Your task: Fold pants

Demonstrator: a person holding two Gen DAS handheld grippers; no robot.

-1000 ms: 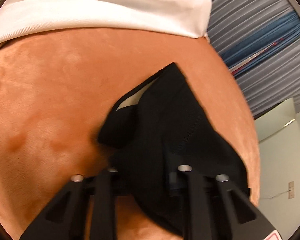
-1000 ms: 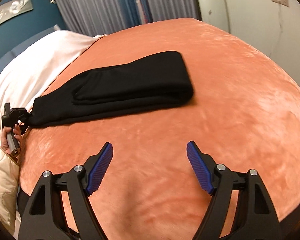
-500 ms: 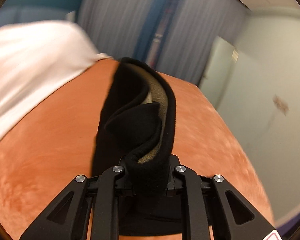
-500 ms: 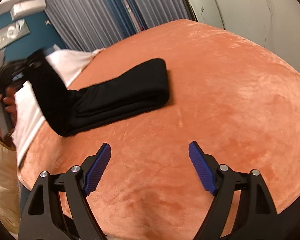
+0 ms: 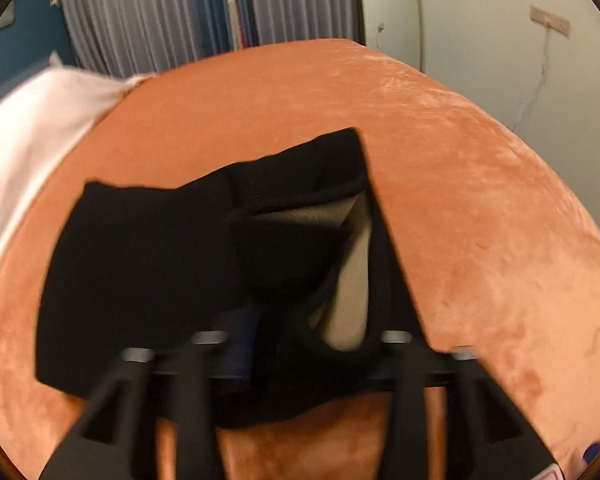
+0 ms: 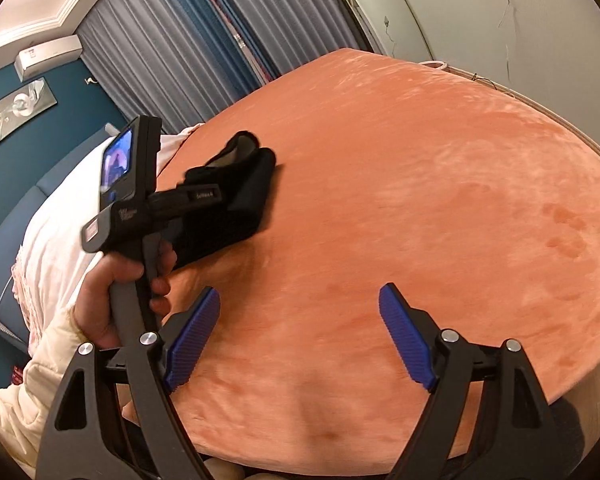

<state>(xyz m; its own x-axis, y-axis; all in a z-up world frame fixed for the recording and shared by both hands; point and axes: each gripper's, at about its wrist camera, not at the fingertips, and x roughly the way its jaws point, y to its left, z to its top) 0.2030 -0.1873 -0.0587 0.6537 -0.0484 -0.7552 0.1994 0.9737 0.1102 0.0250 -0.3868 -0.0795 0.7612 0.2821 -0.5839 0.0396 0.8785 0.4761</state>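
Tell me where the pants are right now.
The pants lie folded on the orange bed, left of centre in the right wrist view, near the white pillow, directly ahead of the left claw, whose jaws are opening.

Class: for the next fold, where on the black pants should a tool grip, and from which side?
Probably the black pants at the near end, where the layers gape open showing tan lining; come in low from the near edge of the orange blanket to pinch all layers.
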